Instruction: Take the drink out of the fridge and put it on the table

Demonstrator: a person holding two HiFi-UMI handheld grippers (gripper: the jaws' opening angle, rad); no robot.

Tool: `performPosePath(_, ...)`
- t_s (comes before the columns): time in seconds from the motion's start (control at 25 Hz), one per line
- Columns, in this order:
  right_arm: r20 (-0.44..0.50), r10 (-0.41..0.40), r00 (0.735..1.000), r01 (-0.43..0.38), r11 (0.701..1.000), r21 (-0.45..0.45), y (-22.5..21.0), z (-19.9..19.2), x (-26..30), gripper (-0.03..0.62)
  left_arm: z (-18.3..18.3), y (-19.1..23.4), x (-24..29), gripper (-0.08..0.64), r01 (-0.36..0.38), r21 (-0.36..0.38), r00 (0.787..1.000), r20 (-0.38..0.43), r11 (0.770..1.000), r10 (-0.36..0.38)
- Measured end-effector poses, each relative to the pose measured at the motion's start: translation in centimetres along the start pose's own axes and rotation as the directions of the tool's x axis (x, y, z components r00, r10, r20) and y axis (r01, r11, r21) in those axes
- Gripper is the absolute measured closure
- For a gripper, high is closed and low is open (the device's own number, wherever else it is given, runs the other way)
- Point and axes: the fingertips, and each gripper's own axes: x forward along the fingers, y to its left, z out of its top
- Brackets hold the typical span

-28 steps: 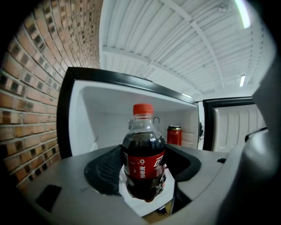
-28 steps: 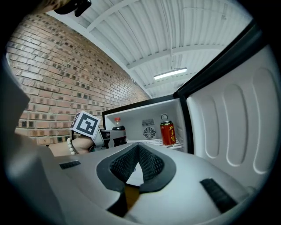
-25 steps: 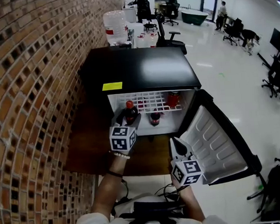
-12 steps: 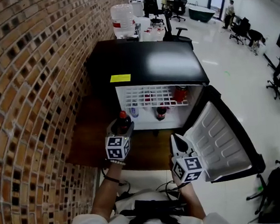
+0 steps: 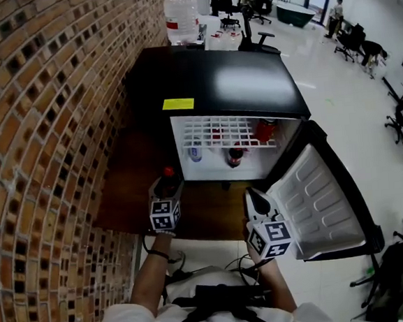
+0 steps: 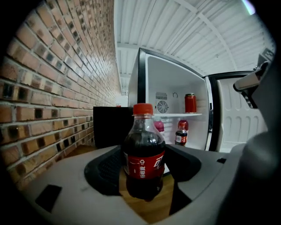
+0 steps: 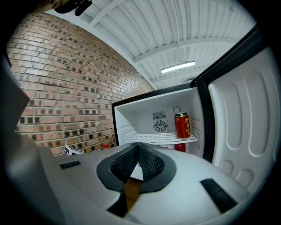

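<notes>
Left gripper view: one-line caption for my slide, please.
Left gripper clamps a cola bottle before the open fridge, red can on its shelf.

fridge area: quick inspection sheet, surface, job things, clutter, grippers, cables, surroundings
surface: wooden floor under the fridge
job's things: cola bottle outside the fridge; door open; red can and bottles inside
clutter: yellow sticker on the fridge top
grippers: left gripper shut on the cola bottle; right gripper shut, empty
cables: dark cables by the person's feet
surroundings: brick wall, water jug, office chairs

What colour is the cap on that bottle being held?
Red cap, clearest in the left gripper view.
</notes>
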Motion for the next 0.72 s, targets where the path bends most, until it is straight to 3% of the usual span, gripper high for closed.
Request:
performPosePath(0.4,-0.029,0.006,1.000,-0.007,1.000,-0.018,0.1,-0.5,1.4,0.581,-6.8,3.1,2.1,0.262,-0.032,-0.010,0.997,-0.068,0.999,0.031)
performPosePath(0.72,-0.044,-0.001,0.999,0.000,1.000,-0.019,-0.2,-0.8,1.8,0.581,-9.8,4.2,2.6,0.262,-0.048,-0.043,0.992,-0.120,0.998,0.042)
